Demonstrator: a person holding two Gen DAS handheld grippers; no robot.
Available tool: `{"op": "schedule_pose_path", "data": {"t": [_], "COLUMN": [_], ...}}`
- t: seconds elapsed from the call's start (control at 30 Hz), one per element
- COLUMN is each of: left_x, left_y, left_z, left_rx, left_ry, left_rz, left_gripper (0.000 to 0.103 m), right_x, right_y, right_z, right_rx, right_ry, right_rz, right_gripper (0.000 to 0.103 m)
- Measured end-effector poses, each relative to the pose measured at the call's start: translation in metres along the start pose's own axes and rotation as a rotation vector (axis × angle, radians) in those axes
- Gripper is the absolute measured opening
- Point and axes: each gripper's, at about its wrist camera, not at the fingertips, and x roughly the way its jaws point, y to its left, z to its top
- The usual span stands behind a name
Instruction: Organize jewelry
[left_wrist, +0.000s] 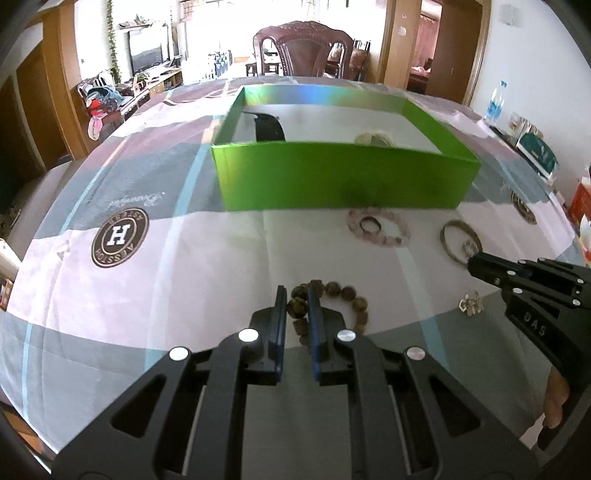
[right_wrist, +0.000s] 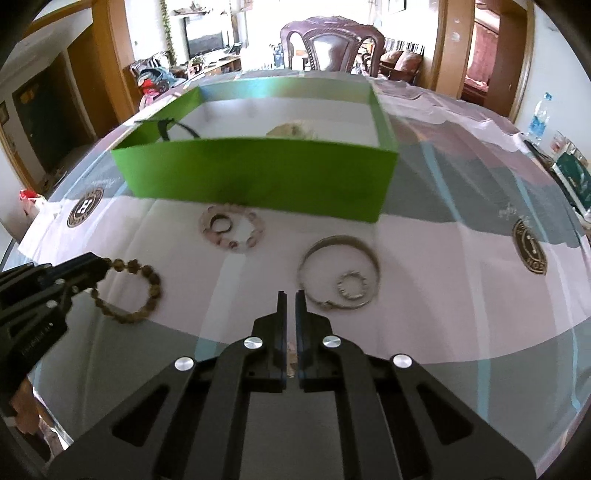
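**Left tongs clamp brown bead bracelet near green box**

Nearest the left wrist camera, the left tongs (left_wrist: 297, 295) are closed on the brown bead bracelet (left_wrist: 328, 306), with beads pinched between the 2 blue pads (left_wrist: 281, 317). The rest of that bracelet curves away to the right on the worktop (left_wrist: 166, 258), which is covered by a cloth in pink, grey and pale blue blocks. In the right wrist view the same bracelet (right_wrist: 136, 291) trails from the left tongs' tip (right_wrist: 99, 264).

The right tongs (right_wrist: 290, 295) have their fingers close together with only a narrow gap, and nothing shows held between the tips. Just beyond them lies a metal bangle (right_wrist: 338, 273) with a small twisted ring (right_wrist: 352, 286) inside its loop. A small pale trinket (left_wrist: 471, 303) lies near the right tongs (left_wrist: 471, 264) in the left view.

Farther out, a pink bead bracelet (right_wrist: 232, 229) rests just in front of the green box (right_wrist: 258, 177), with a dark ring (right_wrist: 220, 222) inside it. The open box holds a black band (left_wrist: 269, 127) at its left and a pale beaded piece (left_wrist: 373, 138) toward the right. A round logo (left_wrist: 119, 237) is printed on the cloth to the left.
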Motion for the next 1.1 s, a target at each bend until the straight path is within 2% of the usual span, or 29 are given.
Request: {"op": "schedule_pose_path", "data": {"t": [0.1,0.17,0.23,0.27,0.37,0.47,0.7,0.8,0.83,0.93,0.97,1.0,1.1], "left_x": [0.001,0.004,0.006,0.007,0.008,0.011,0.027,0.032,0.033,0.034,0.034,0.035,0.033], "left_y": [0.003,0.001,0.002,0.001,0.000,0.000,0.000,0.004,0.004,0.003,0.003,0.003,0.004], "left_z": [0.001,0.001,0.000,0.001,-0.001,-0.001,-0.004,-0.004,-0.004,-0.004,-0.004,-0.004,-0.003], "left_rx": [-0.009,-0.012,-0.018,-0.019,-0.015,-0.016,-0.011,-0.028,-0.025,-0.017,-0.015,-0.018,-0.023], "left_ry": [0.006,0.014,0.023,0.025,0.028,0.033,0.075,0.086,0.083,0.081,0.081,0.083,0.085], "left_rz": [0.009,0.011,0.010,0.010,0.009,0.007,0.001,0.002,0.001,0.005,0.006,0.006,-0.004], "left_gripper": [0.011,0.011,0.011,0.011,0.011,0.011,0.012,0.018,0.018,0.018,0.017,0.011,0.011], "right_x": [-0.001,0.001,0.003,0.004,0.006,0.010,0.013,0.012,0.012,0.010,0.010,0.010,0.008], "right_y": [-0.009,-0.009,-0.004,0.000,0.009,0.016,0.013,0.013,0.013,0.014,0.015,0.014,0.013], "right_z": [0.000,-0.002,-0.004,-0.004,-0.008,-0.013,-0.022,-0.022,-0.022,-0.023,-0.023,-0.023,-0.023], "right_rx": [0.029,0.032,0.015,0.001,-0.042,-0.073,-0.053,-0.055,-0.054,-0.059,-0.060,-0.059,-0.053], "right_ry": [0.004,0.016,0.017,0.016,0.024,0.041,0.060,0.059,0.058,0.049,0.050,0.049,0.049], "right_rz": [0.012,0.023,0.020,0.010,0.001,-0.014,-0.001,-0.001,0.002,0.011,0.012,0.011,0.015], "right_gripper": [0.008,0.026,0.052,0.054,0.053,0.048,0.047,0.047,0.044,0.022,0.022,0.022,0.021]}}
